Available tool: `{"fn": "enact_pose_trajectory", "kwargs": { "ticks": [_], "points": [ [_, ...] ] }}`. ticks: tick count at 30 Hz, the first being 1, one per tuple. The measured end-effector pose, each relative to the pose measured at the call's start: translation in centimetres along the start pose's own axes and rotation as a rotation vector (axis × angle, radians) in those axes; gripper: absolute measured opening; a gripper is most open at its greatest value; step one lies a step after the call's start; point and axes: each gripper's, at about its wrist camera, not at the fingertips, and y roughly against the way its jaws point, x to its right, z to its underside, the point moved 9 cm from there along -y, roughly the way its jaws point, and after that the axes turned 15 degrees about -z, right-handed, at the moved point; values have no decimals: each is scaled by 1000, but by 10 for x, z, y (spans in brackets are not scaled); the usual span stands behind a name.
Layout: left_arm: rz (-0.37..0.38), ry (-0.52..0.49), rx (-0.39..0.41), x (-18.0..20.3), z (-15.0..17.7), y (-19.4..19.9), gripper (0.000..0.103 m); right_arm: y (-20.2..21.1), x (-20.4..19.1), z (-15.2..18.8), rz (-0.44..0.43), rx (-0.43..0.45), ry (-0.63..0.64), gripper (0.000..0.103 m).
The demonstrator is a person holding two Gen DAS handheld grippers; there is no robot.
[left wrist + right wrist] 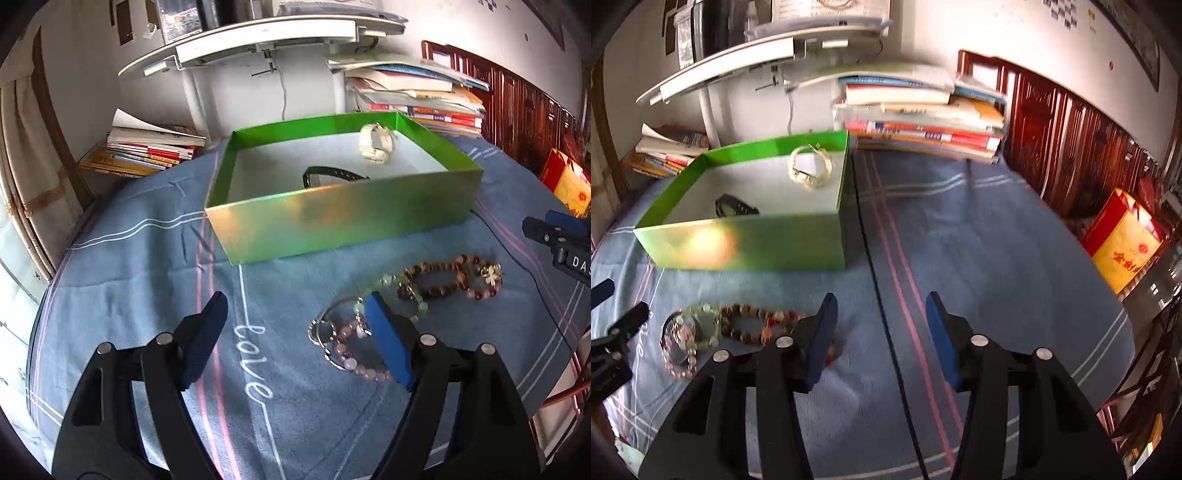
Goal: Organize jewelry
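Note:
A green box [343,218] [753,243] stands open on the blue cloth. Inside lie a cream bracelet [376,143] [809,167] and a black band [332,176] [735,208]. In front of the box lie a brown bead bracelet [454,280] [757,323], a pale green bracelet [391,286] [703,325] and a pink bead bracelet [351,354] [677,354]. My left gripper [297,310] is open and empty above the cloth, its right finger over the pile. My right gripper [882,310] is open and empty, to the right of the pile.
Stacks of books [417,99] [923,114] stand behind the box, more books [147,147] at the back left. A white shelf [258,40] hangs above. A black cable [886,314] runs across the cloth. A red and yellow box [1123,240] sits at the right.

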Motion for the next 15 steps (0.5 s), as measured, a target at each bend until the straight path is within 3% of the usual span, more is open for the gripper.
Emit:
{"fn": "enact_pose_trajectory", "kwargs": {
  "ticks": [9,11,15],
  "points": [
    [21,1,-57,4,21,-5,77,-31,-36,25,-71,-96,70,47],
    [25,5,-66,3,23,-7,77,-38,-38,30,-83,-122,68,30],
    [27,11,-87,2,28,-12,77,-40,-47,34,-134,-144,74,17]
  ]
}}
